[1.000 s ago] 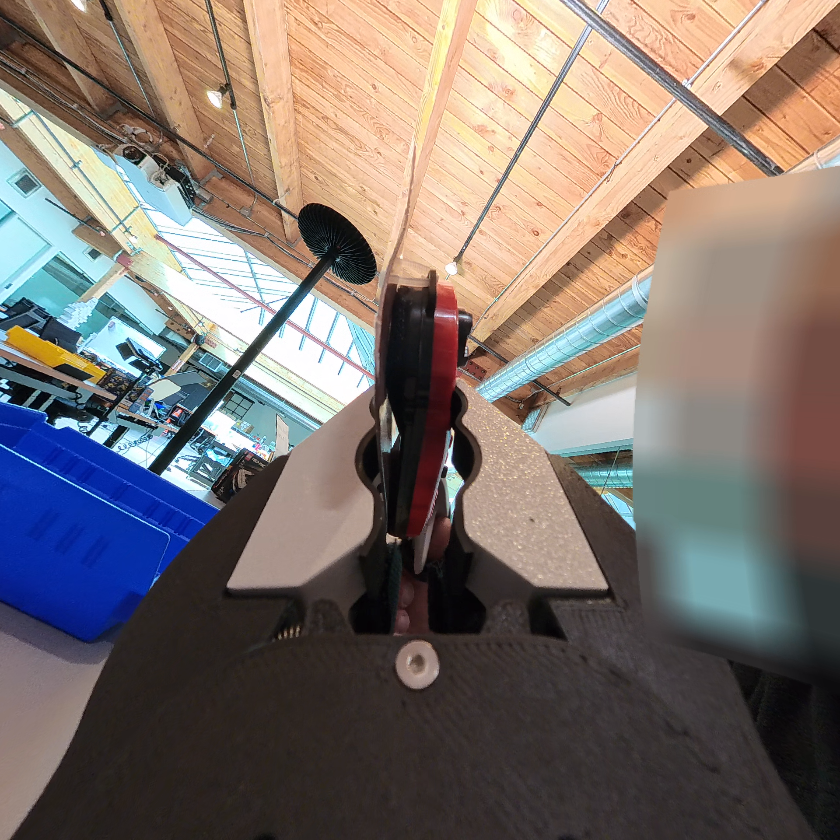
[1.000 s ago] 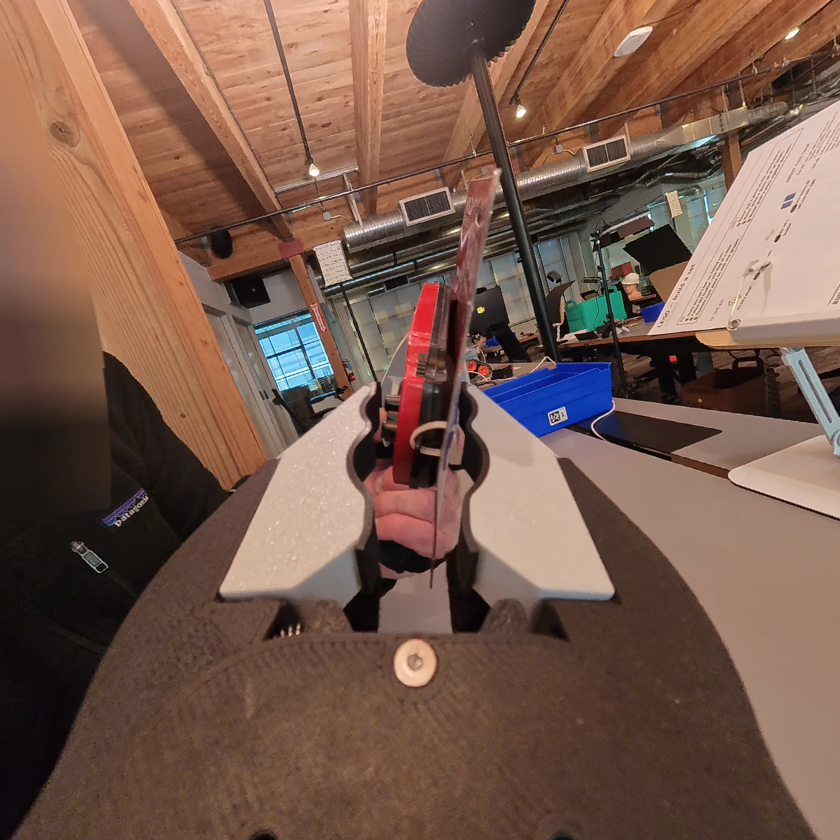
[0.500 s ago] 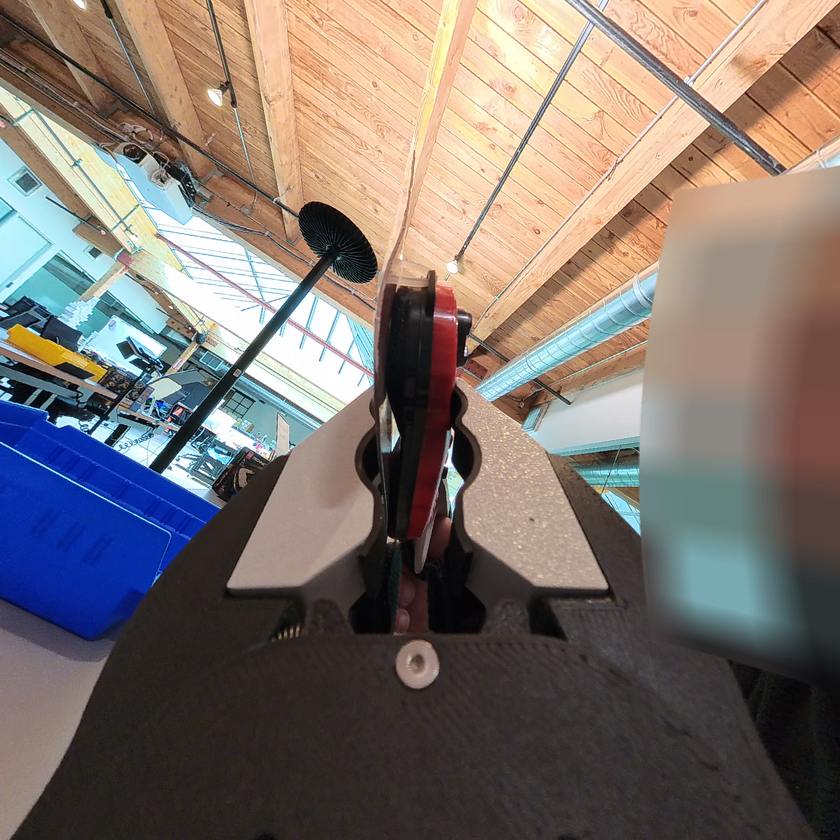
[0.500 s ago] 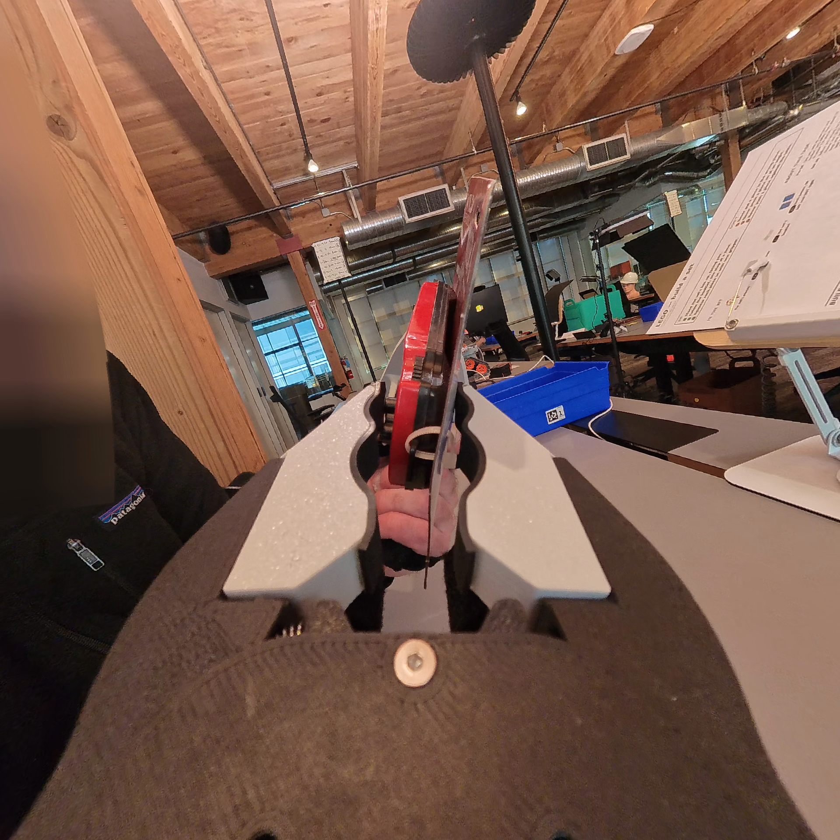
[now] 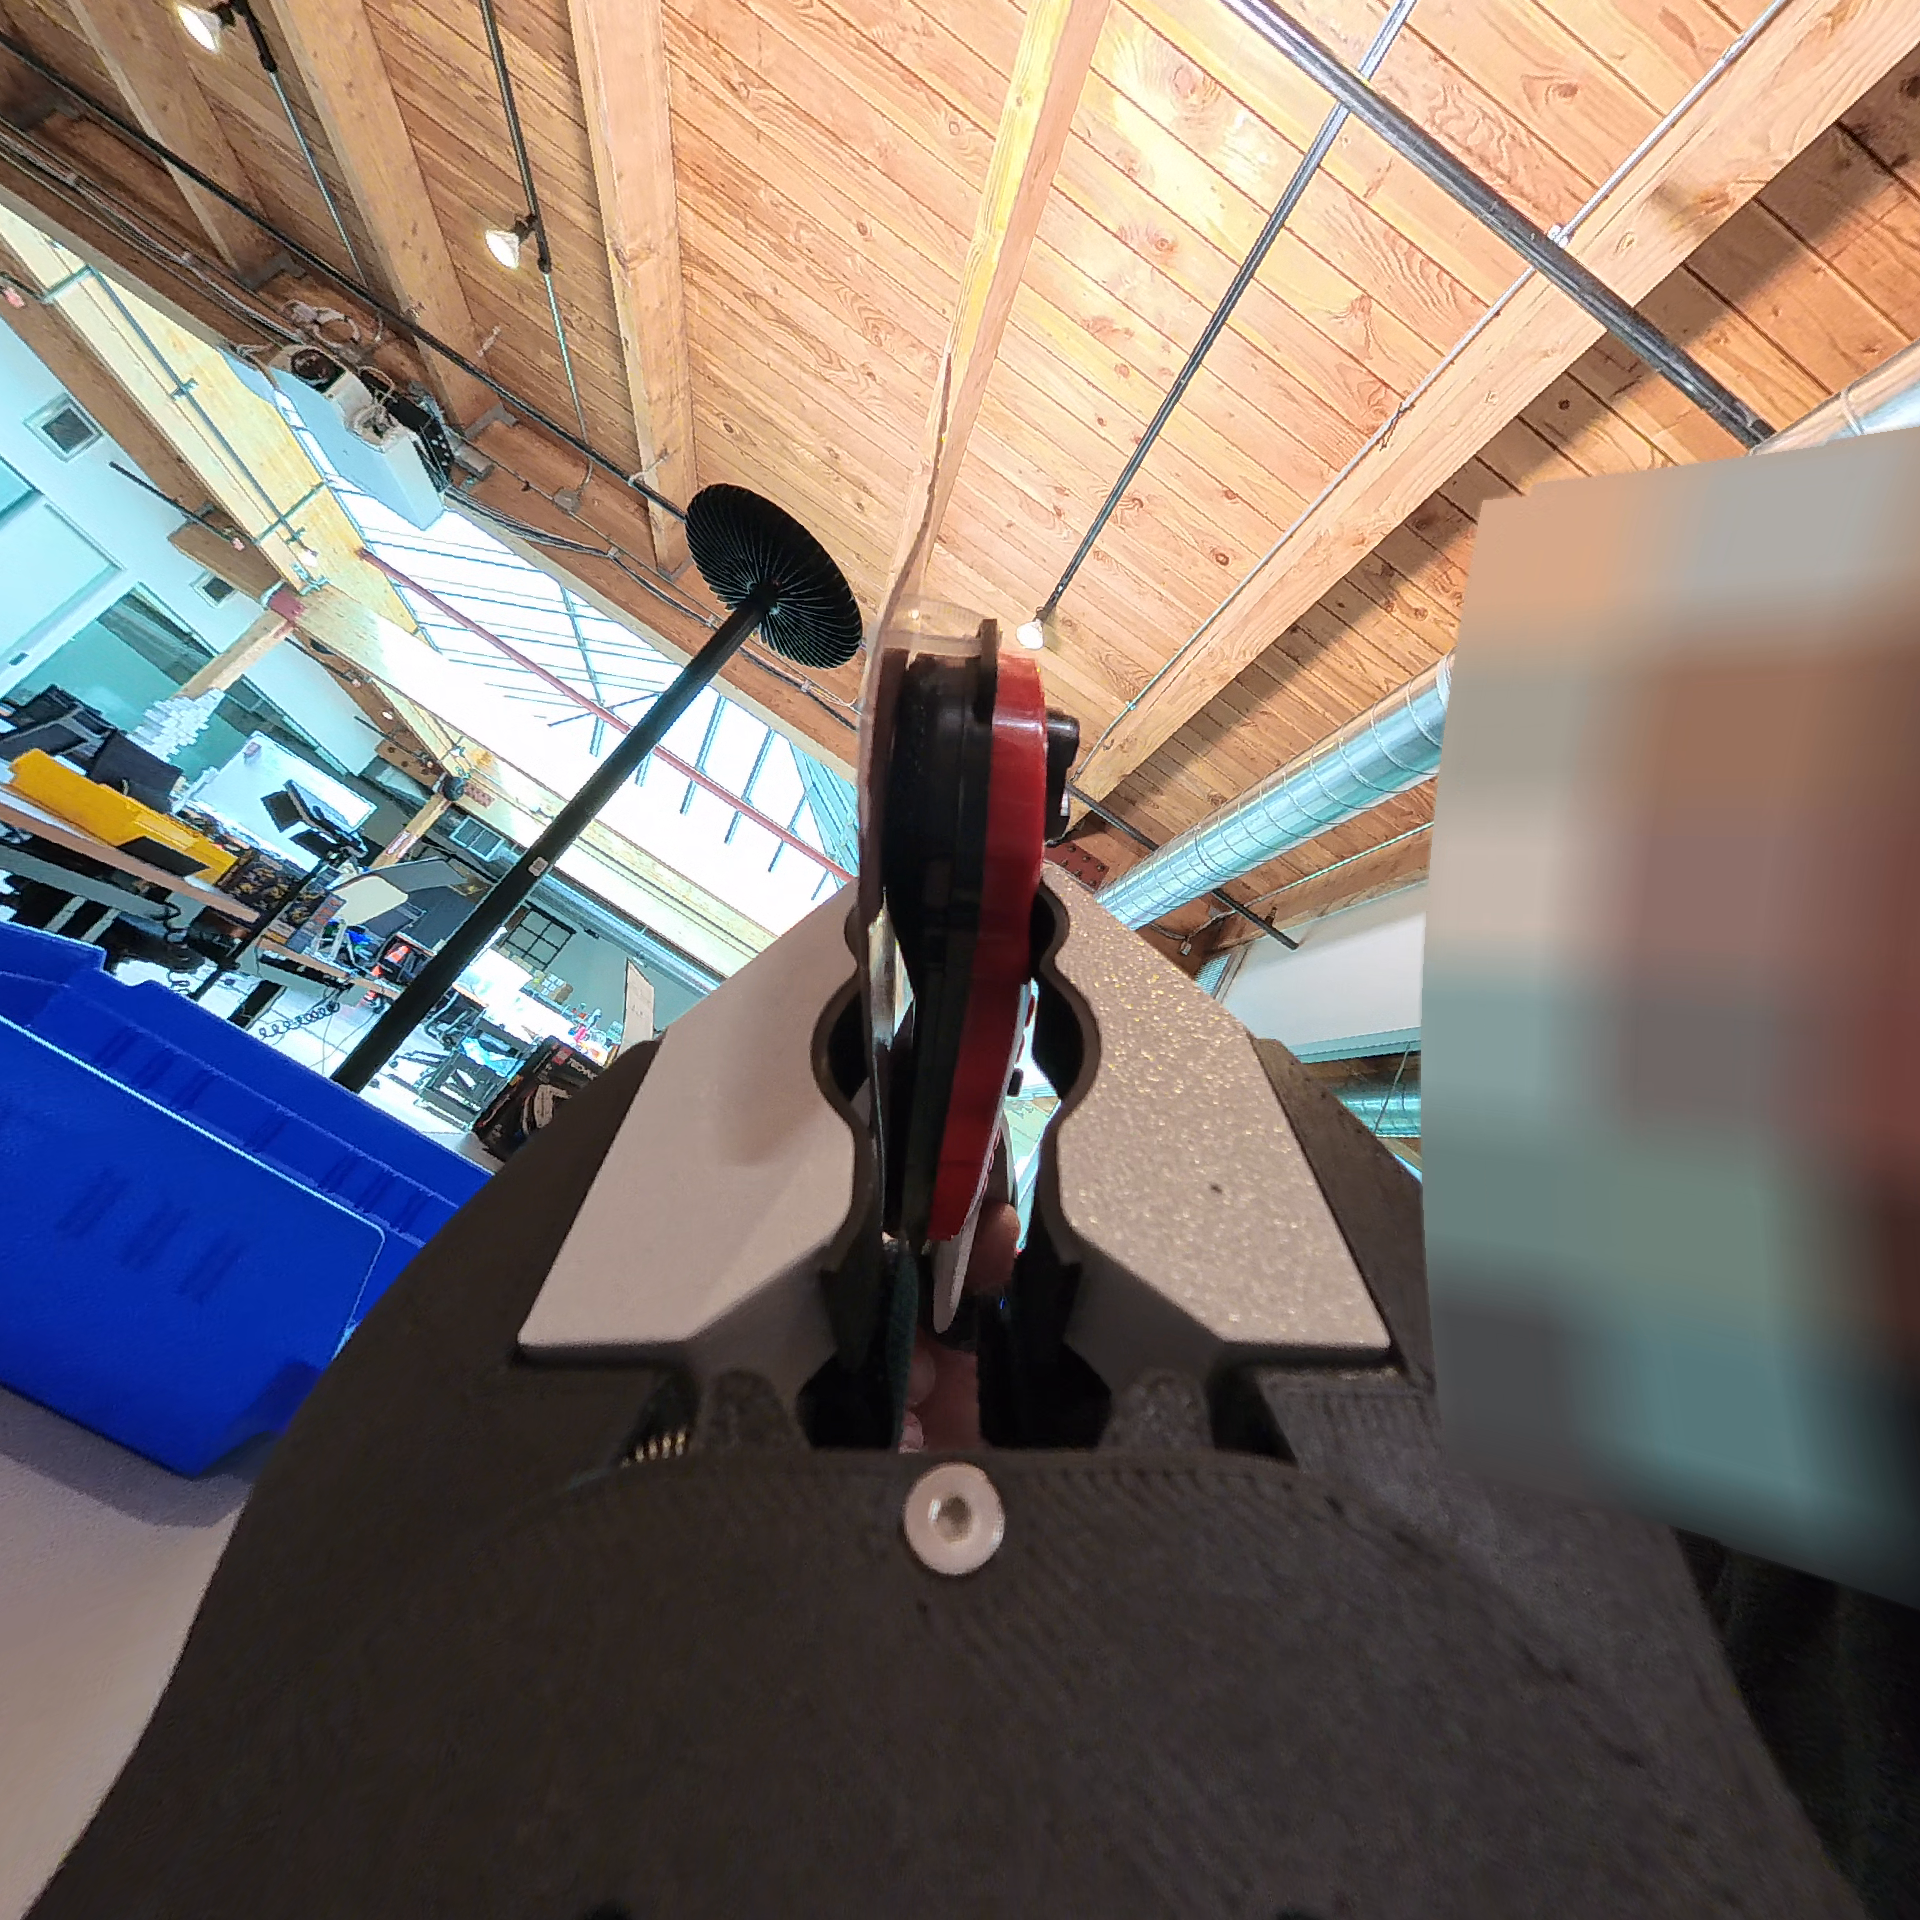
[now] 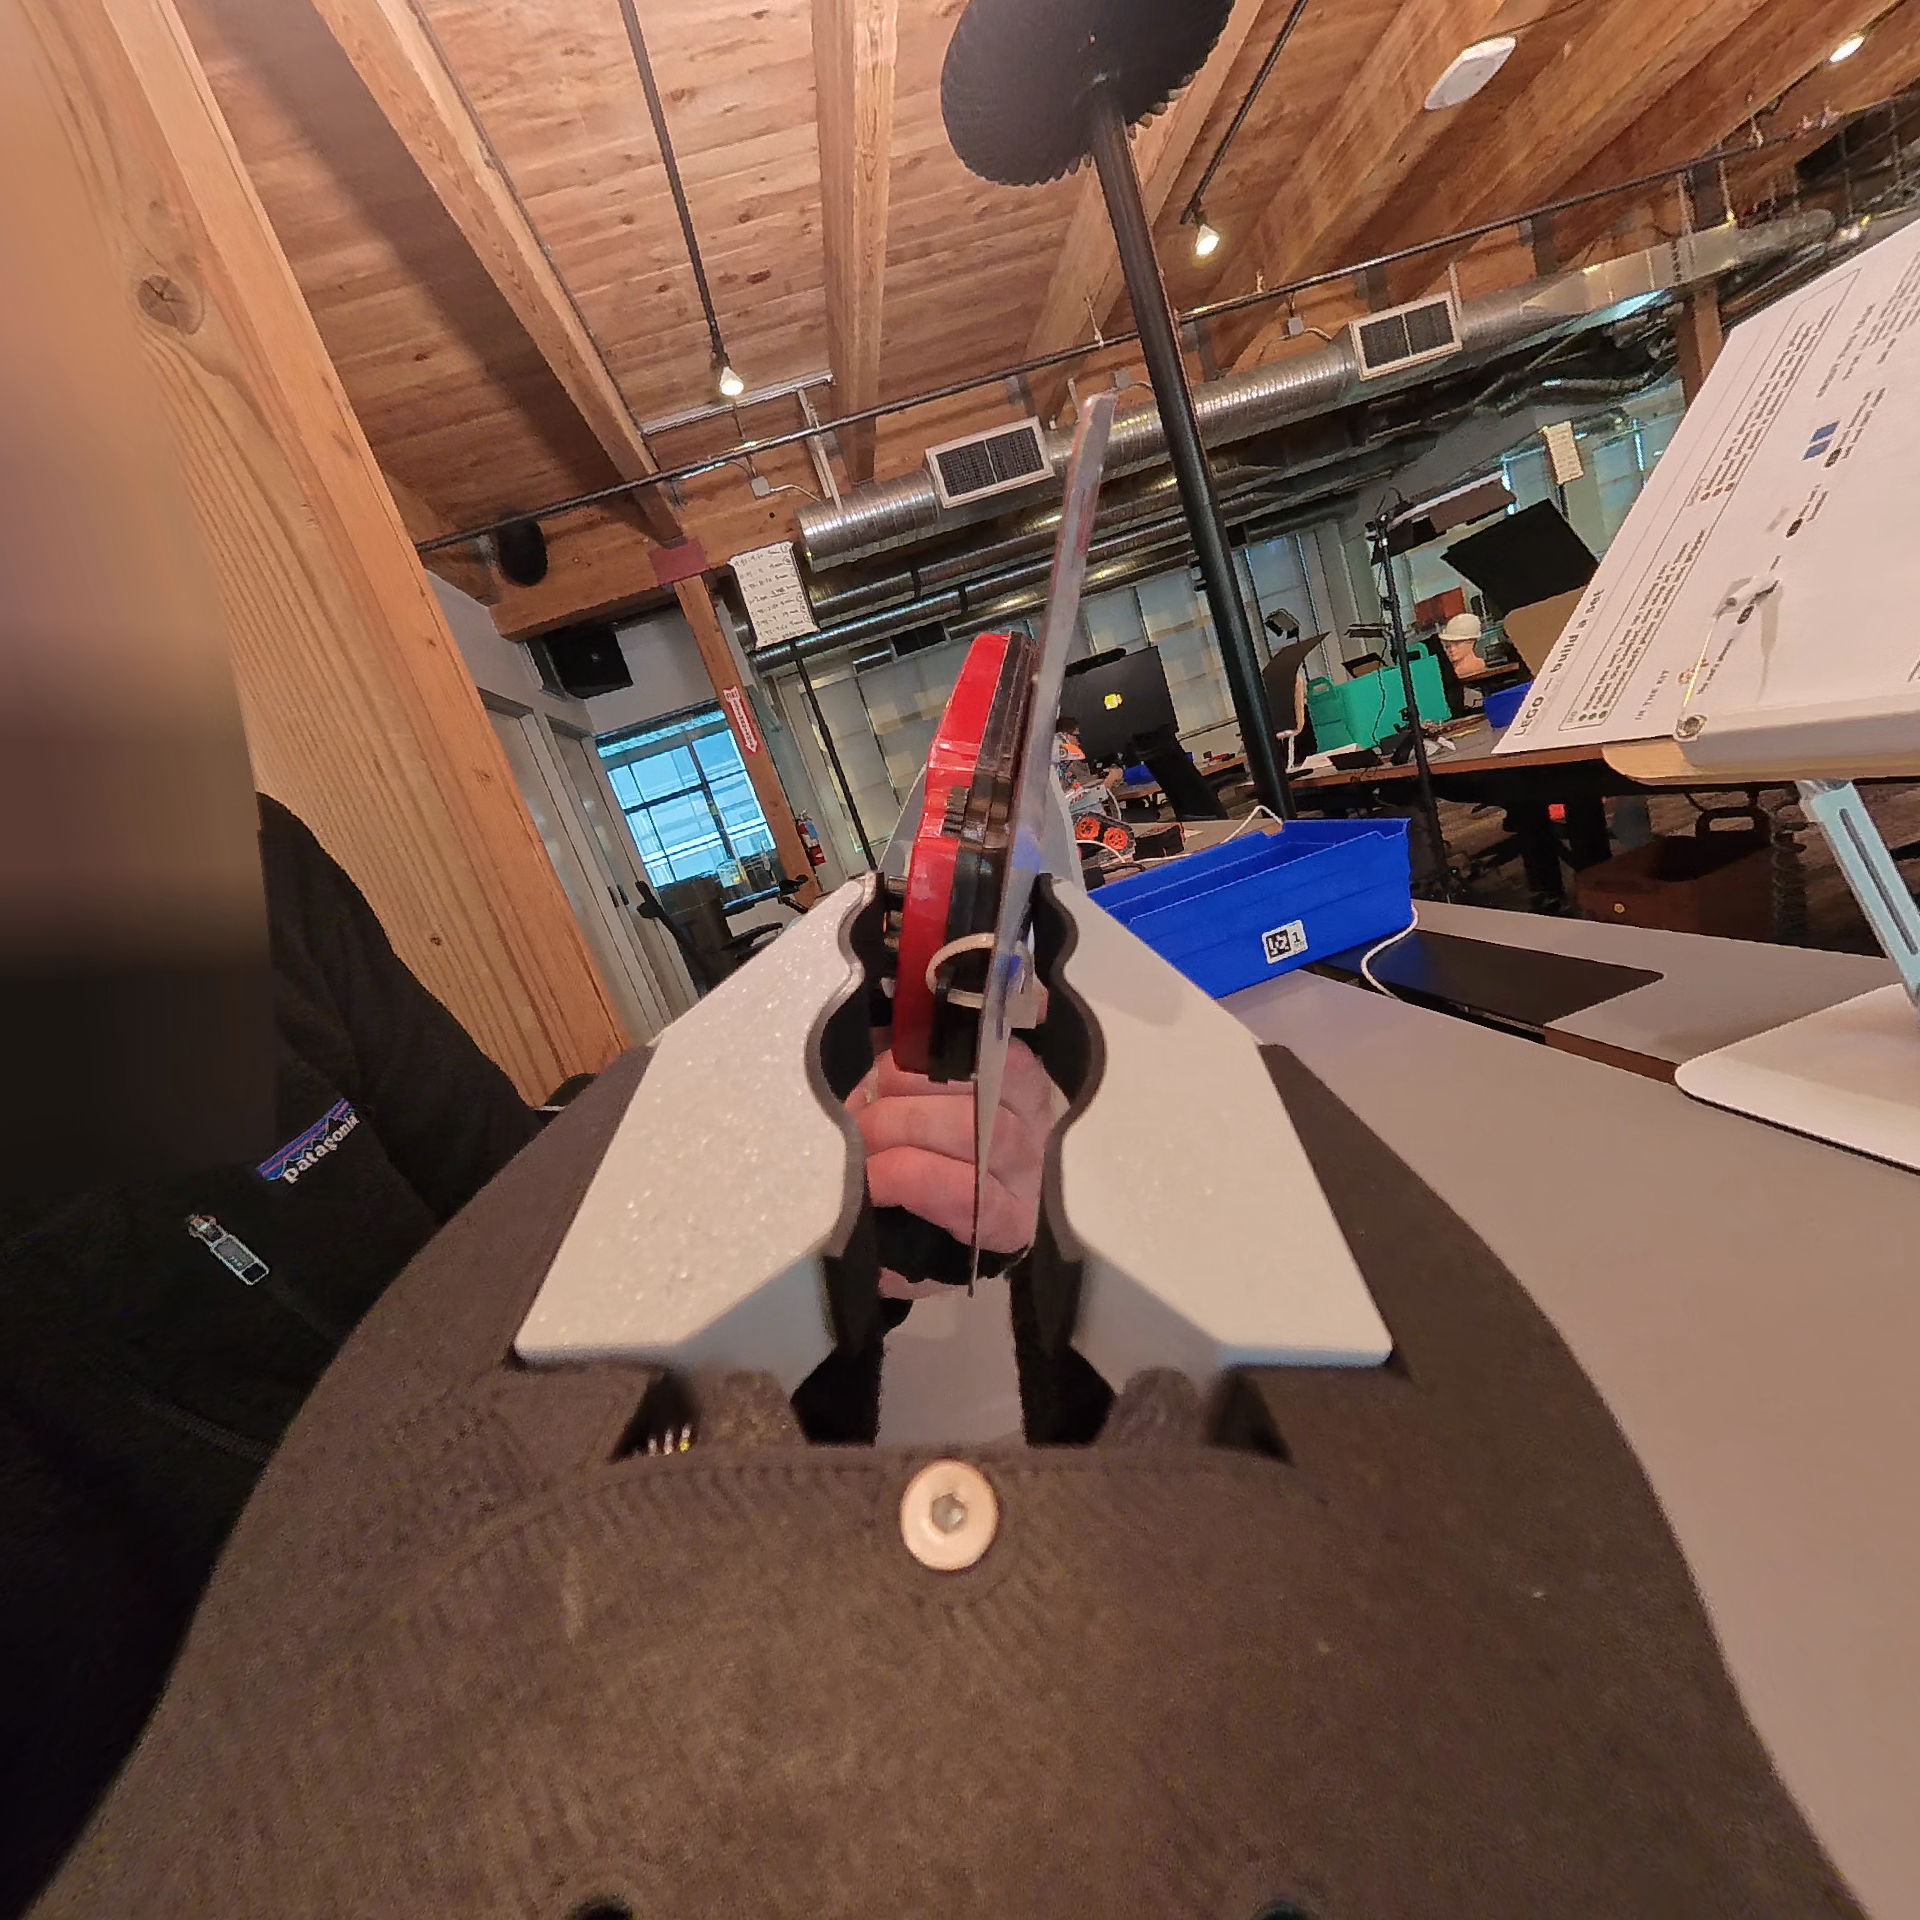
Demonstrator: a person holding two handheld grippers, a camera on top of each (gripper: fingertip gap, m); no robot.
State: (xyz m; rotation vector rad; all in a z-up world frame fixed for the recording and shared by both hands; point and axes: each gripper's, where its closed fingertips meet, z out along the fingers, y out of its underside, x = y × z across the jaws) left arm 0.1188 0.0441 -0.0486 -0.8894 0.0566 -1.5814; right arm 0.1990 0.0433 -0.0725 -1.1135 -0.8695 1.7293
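A flat red-and-black item (image 5: pixel 977 883) is tied to a thin packaging card and shows edge-on, pointing up toward the wooden ceiling. My left gripper (image 5: pixel 951 997) is shut on its lower part, with both fingers pressed against its sides. In the right wrist view the same kind of red-and-black item (image 6: pixel 951 790) is held to its card (image 6: pixel 1070 582) by a white tie. My right gripper (image 6: pixel 961 966) is shut on it. A person's hand (image 6: pixel 935 1143) shows behind the item, between the fingers.
A blue bin (image 5: pixel 156 1195) sits on the grey table at left and also shows in the right wrist view (image 6: pixel 1278 894). A black pole with a round disc (image 6: pixel 1164 416) rises behind. A white document stand (image 6: pixel 1818 540) is at right. A person in a black jacket (image 6: pixel 208 1299) is close by.
The right wrist view has tilted and shifted slightly, so the held item leans a little more. The left wrist view is almost unchanged. Both grips stay shut.
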